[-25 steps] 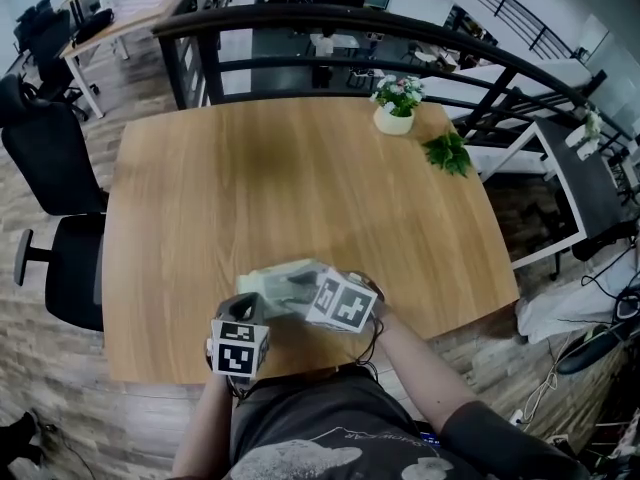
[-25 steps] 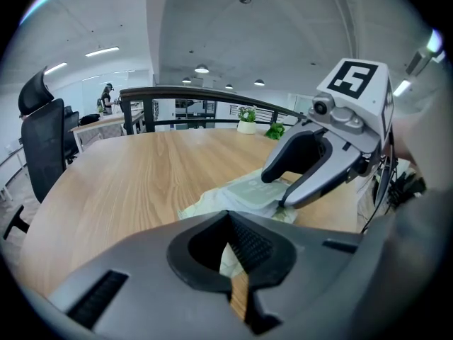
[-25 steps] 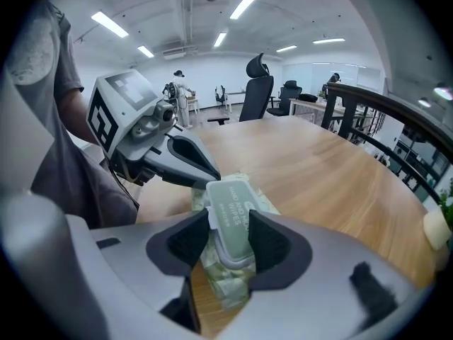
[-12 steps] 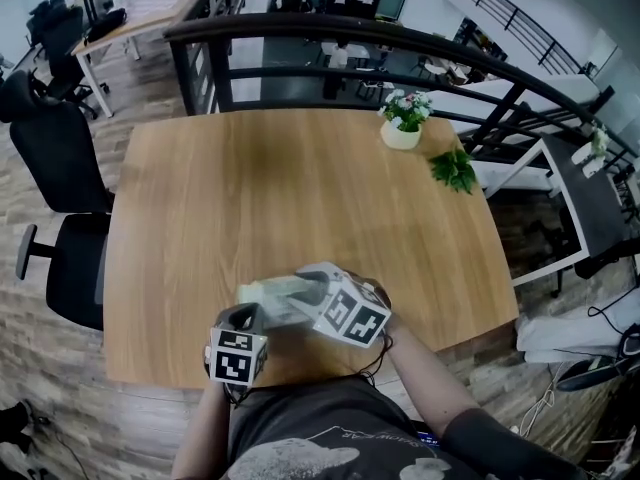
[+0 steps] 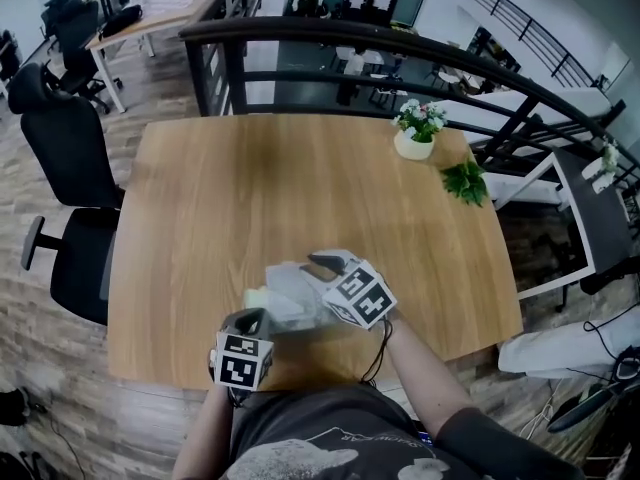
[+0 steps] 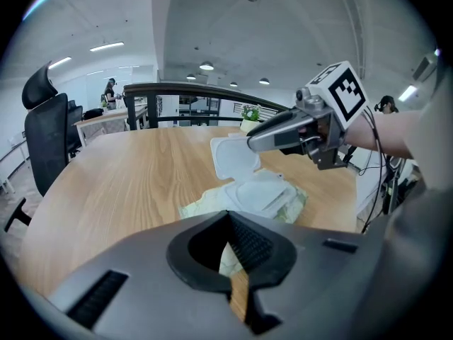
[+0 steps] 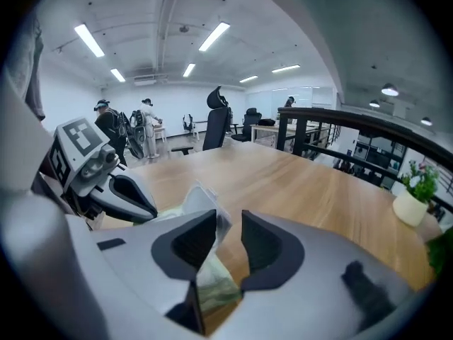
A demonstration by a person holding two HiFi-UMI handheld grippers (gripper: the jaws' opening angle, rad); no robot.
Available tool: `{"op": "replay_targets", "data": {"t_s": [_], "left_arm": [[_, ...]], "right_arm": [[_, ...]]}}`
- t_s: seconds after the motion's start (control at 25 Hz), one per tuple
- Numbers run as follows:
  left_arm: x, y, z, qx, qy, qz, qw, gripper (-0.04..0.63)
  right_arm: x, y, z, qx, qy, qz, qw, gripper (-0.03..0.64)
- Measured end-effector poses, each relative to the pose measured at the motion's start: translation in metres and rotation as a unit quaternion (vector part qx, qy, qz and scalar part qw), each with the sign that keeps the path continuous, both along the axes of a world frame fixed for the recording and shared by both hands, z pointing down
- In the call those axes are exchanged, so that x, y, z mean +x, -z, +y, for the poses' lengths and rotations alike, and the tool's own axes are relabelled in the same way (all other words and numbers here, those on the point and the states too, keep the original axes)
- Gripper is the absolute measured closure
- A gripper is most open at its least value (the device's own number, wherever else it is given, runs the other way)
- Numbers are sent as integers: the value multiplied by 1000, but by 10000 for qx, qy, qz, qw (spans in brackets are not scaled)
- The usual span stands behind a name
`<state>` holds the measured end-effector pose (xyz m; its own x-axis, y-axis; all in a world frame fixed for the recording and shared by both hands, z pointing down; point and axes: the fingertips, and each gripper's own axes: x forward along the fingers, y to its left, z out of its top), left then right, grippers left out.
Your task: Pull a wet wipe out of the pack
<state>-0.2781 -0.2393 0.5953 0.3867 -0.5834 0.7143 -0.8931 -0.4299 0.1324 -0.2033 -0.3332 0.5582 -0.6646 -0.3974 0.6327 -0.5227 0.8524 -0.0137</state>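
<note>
The pale green wet wipe pack [image 5: 270, 303] lies on the wooden table [image 5: 300, 188] near its front edge. Its white lid [image 6: 232, 156] stands flipped up. My left gripper [image 5: 250, 320] is shut on the pack's near edge [image 6: 228, 214]. My right gripper [image 5: 322, 261] hovers over the far side of the pack, its fingertips [image 6: 256, 142] at the lid's top edge. Its jaws have just been closing, but a gap still shows. In the right gripper view the lid [image 7: 200, 202] leans by the left finger of my right gripper [image 7: 228, 222], not pinched.
A white pot of flowers [image 5: 418, 138] and a green sprig [image 5: 465, 181] sit at the table's far right. A black railing [image 5: 400, 43] runs behind the table. Black office chairs [image 5: 70, 168] stand at the left. People stand far off in the room.
My right gripper has swung up and toward the far side of the pack, and the lid now stands raised. My left gripper has kept its place.
</note>
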Motion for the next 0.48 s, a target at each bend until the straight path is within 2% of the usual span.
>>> {"op": "replay_targets", "data": {"t_s": [0.28,0.48], "left_arm": [[0,-2,0,-24,61,-38,10000,584],[-2,-3,-2,-24,124,-48,9999,583]], "right_arm": [[5,-32,-10,-339,-215,260,9989,495],[-2,-47,-7,-460,-45,384,9982,495]]}}
